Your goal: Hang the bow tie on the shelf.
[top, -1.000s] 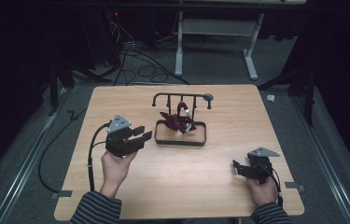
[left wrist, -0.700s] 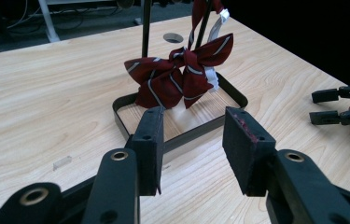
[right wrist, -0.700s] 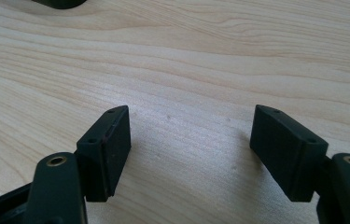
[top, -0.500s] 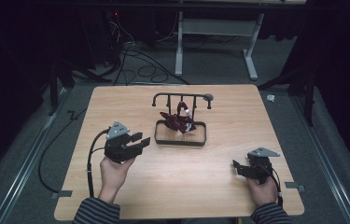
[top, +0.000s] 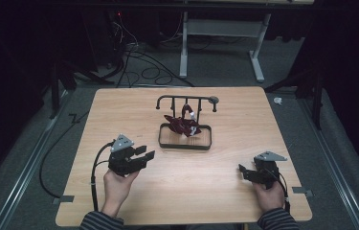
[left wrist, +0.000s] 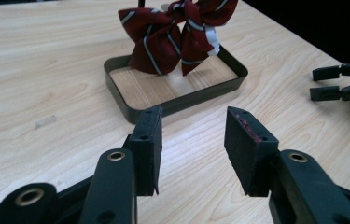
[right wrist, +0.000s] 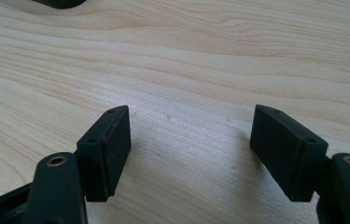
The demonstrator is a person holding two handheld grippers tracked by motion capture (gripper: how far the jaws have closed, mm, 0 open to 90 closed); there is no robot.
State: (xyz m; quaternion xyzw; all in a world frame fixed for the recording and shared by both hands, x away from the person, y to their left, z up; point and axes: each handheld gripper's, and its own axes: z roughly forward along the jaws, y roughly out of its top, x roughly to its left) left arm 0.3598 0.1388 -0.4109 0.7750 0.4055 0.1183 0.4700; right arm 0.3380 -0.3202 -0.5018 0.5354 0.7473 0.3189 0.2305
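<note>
A dark red bow tie point(top: 183, 123) with thin white stripes hangs from a black rack point(top: 167, 99) over its black tray point(top: 185, 146) at mid table. In the left gripper view the bow tie point(left wrist: 172, 32) hangs above the tray's rim point(left wrist: 116, 88). My left gripper point(top: 144, 158) sits left of the tray and nearer the person, pointing toward it. Its jaws have just been opening, and the left gripper point(left wrist: 191, 135) has nothing between its pads. My right gripper point(top: 242, 171) rests low at the front right. The right gripper point(right wrist: 189, 140) stands open over bare wood.
The wooden table point(top: 244, 120) has free room on all sides of the tray. In the left gripper view the other gripper point(left wrist: 340, 84) shows at the right edge. Cables point(top: 134, 52) and a desk frame point(top: 220, 33) lie on the dark floor beyond.
My left gripper has drawn back from the tray toward the person and sunk lower. Its jaws stand a little wider. The right gripper has kept still.
</note>
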